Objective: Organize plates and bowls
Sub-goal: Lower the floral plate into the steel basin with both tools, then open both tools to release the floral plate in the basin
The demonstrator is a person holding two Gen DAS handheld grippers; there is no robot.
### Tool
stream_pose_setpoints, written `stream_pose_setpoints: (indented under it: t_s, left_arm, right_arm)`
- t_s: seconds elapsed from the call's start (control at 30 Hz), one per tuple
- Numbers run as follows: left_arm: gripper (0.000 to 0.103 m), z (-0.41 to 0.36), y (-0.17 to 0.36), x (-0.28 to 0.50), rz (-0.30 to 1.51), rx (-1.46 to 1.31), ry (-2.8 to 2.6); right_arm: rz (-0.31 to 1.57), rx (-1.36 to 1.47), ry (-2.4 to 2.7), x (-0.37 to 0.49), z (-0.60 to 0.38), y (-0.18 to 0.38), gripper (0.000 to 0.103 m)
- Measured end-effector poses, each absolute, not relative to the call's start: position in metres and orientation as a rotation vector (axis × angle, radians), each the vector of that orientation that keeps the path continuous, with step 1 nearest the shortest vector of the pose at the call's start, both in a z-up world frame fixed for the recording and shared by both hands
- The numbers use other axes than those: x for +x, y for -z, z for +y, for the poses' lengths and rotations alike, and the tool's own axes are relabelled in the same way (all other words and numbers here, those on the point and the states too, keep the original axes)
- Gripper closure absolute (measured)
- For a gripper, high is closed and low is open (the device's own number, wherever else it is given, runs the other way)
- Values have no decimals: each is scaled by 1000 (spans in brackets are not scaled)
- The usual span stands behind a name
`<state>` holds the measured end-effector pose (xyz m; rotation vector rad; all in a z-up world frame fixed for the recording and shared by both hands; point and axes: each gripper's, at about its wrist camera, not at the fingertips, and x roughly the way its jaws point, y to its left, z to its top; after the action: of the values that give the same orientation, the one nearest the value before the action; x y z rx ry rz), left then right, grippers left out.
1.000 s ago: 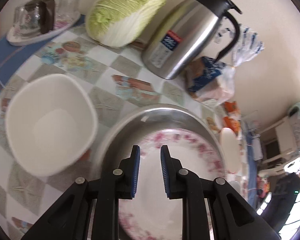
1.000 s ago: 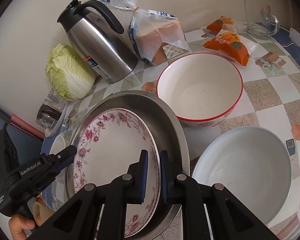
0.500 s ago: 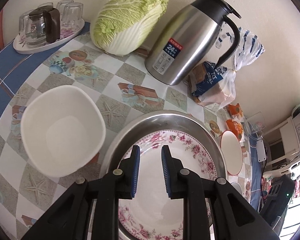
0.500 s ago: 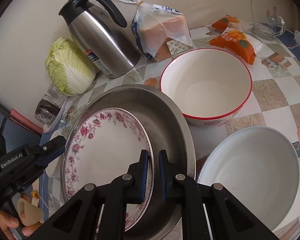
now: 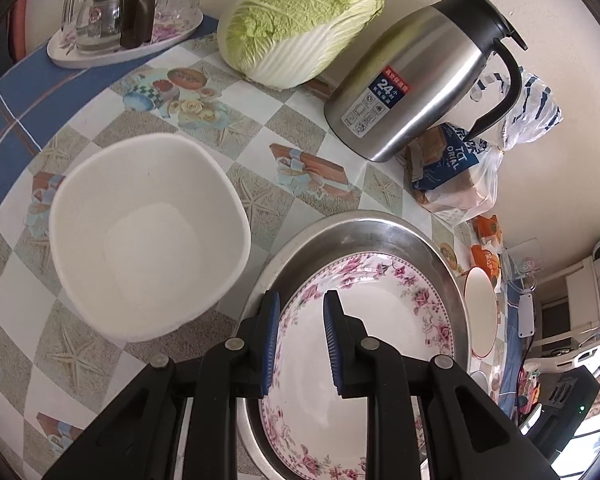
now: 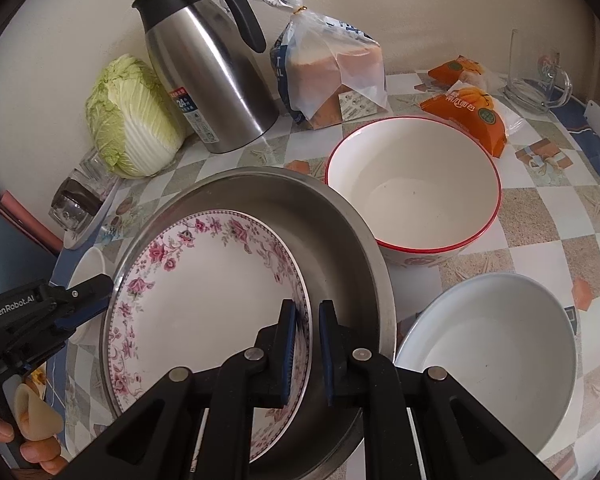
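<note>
Pink-flowered white china plate [image 6: 204, 300] lies tilted inside a wide stainless-steel basin [image 6: 340, 248] on the checked, picture-printed bench [image 6: 540, 216], its right rim pinched between the blue pads of the right gripper [image 6: 305, 326], whose jaws are clenched on that edge. Opposite, the left gripper [image 5: 298, 312] stands at the plate's other side with its blue-padded jaws a narrow gap apart; the floral rim [image 5: 296, 312] runs up between them, though whether the pads [image 5: 271, 320] press on it cannot be told. A person's fingers [image 6: 40, 446] curl round the left gripper's handle at the lower left of the right wrist view. Beside the basin sit a deep white bowl with rounded corners [image 5: 148, 232], a red-rimmed white bowl [image 6: 412, 184] and a plain shallow white bowl [image 6: 488, 356]. Along the wall stand a head of pale green napa cabbage [image 5: 300, 20], a steel vacuum jug with a black handle [image 5: 416, 80] and a bagged loaf of sliced bread [image 6: 332, 76].
</note>
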<state>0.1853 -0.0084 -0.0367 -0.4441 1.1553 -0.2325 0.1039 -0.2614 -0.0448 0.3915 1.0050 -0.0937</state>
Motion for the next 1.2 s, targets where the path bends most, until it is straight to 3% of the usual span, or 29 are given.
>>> stream_pose_setpoints:
  t_s: [0.93,1.2]
  left_arm:
    - [80,-13,41,184,1209,-445,185]
    - [69,-29,5,178,1142,-332,216]
  right_arm:
    - [1018,318,164,106,-258,40,91]
    - [980,323,159,100,-261,14,88]
